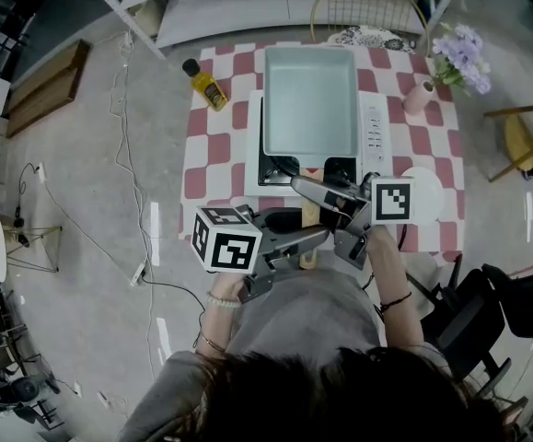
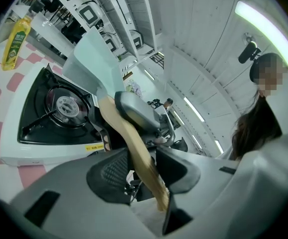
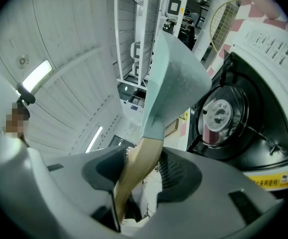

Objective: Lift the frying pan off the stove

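Note:
A square pale-green frying pan (image 1: 309,99) hangs over the white gas stove (image 1: 375,132) on the checked table. Its wooden handle (image 1: 310,212) points toward me. My left gripper (image 1: 314,238) is shut on the handle from the left, and my right gripper (image 1: 314,188) is shut on it from the right, a bit nearer the pan. In the left gripper view the pan (image 2: 91,59) is tilted up clear of the bare burner (image 2: 64,103), with the handle (image 2: 134,148) between the pads. The right gripper view shows the same pan (image 3: 176,78), handle (image 3: 136,176) and burner (image 3: 223,113).
A yellow oil bottle (image 1: 207,84) lies at the table's back left. A pink vase of purple flowers (image 1: 450,58) stands at the back right, a white plate (image 1: 424,191) to the right of the stove. A wire basket (image 1: 367,7) sits behind the table, a chair (image 1: 524,136) to its right.

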The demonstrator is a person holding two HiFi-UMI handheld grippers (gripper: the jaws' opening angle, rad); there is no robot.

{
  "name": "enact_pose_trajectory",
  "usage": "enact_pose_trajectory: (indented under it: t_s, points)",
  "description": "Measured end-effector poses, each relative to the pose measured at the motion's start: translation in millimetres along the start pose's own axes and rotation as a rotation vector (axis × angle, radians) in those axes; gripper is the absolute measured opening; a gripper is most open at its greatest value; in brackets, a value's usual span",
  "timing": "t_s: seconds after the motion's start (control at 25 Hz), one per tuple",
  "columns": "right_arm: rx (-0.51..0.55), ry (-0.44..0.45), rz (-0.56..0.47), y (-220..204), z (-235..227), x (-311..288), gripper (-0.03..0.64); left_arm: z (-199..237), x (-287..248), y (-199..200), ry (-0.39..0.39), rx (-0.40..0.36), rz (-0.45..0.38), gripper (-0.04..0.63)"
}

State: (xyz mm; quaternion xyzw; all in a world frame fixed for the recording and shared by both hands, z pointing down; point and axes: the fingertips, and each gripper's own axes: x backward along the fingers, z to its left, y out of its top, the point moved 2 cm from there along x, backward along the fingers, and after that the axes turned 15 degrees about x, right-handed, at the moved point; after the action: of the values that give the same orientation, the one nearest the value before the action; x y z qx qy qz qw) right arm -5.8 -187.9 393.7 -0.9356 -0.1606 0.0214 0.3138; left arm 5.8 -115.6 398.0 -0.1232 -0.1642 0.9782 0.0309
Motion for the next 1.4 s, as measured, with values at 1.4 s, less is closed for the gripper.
enact_pose_trajectory:
  t_s: [1.4]
  points:
    - [0.196, 0.002, -0.058, 48.1, 53.2, 11.9, 0.215, -58.4, 4.9, 21.2, -0.042, -0.194, -0.033, 0.178]
